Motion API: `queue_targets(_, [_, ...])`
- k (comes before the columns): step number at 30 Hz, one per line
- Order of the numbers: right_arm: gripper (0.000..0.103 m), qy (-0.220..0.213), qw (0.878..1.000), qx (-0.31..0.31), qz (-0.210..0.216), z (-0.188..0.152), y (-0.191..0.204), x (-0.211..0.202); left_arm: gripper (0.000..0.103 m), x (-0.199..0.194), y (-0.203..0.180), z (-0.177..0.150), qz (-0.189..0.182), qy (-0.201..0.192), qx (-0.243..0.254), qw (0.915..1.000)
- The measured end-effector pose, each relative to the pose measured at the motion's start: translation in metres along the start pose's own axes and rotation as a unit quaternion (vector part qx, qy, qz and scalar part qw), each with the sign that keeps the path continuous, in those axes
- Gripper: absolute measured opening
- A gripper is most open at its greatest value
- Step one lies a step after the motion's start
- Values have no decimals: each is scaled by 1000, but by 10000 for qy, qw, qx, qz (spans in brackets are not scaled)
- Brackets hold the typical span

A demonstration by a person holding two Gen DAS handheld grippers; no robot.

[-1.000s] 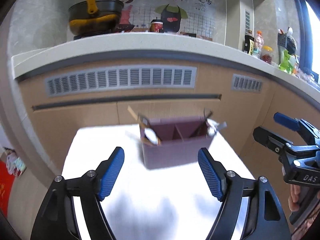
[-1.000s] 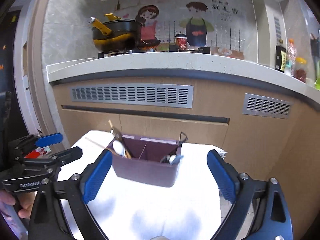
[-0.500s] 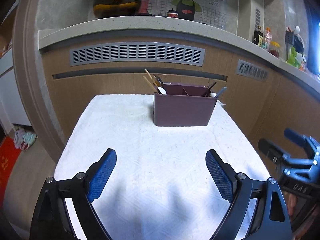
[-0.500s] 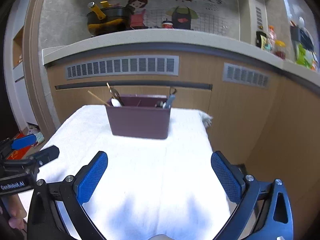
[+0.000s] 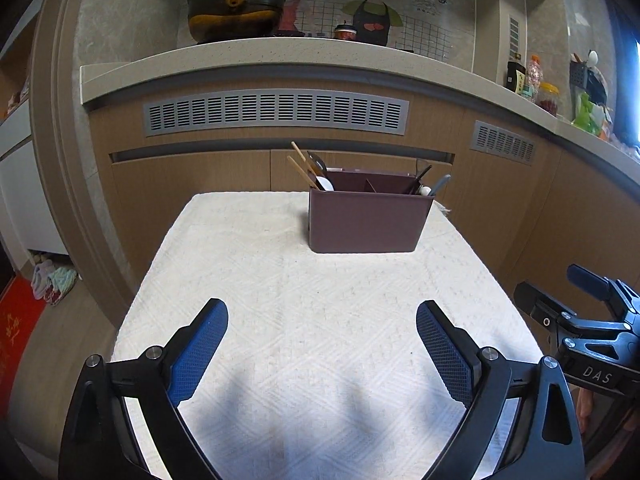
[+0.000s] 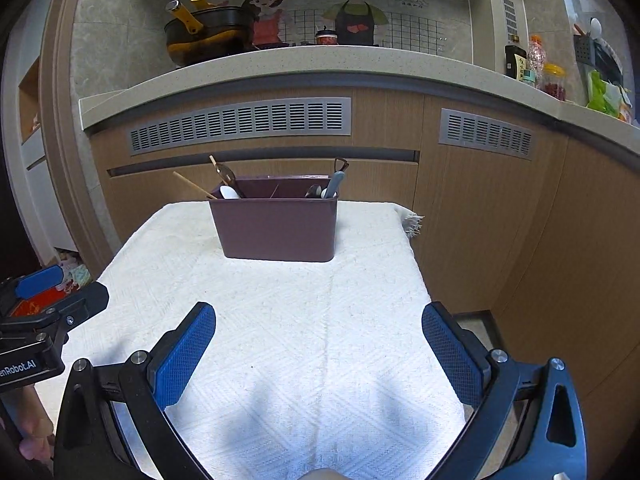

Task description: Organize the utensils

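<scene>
A maroon divided utensil box [image 5: 368, 220] stands at the far end of the white cloth-covered table [image 5: 320, 320]; it also shows in the right wrist view [image 6: 276, 226]. Wooden chopsticks [image 5: 302, 170] and a white spoon [image 5: 326, 184] lean in its left compartment. A grey-handled utensil [image 5: 440, 184] and dark handles stand in its right compartment. My left gripper [image 5: 322, 340] is open and empty over the near part of the table. My right gripper [image 6: 318, 342] is open and empty beside it, and shows at the right edge of the left wrist view [image 5: 580, 320].
Wooden kitchen cabinets with grey vents [image 5: 276, 112] stand behind the table under a stone counter [image 5: 280, 56]. A black pot [image 5: 236, 12] sits on the counter. Bottles and jars [image 5: 532, 80] stand at its right. The cloth's fringed corner [image 6: 412, 222] hangs off the far right.
Both grippers have pulled back from the utensil box toward the near end of the table. The box now appears farther away and sharp. Both stay open.
</scene>
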State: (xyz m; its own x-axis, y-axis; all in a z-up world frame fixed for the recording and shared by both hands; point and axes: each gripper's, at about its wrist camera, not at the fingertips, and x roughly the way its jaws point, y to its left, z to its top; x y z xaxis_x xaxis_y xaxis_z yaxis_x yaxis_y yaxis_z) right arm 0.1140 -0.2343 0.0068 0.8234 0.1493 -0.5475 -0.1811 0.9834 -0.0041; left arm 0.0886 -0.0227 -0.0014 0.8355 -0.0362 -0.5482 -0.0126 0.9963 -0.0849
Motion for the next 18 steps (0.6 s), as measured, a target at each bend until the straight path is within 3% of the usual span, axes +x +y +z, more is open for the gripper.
queue_targets(18, [102, -9, 10000, 8, -15, 0, 0, -3, 95, 2, -1, 0, 14, 48, 17, 10000])
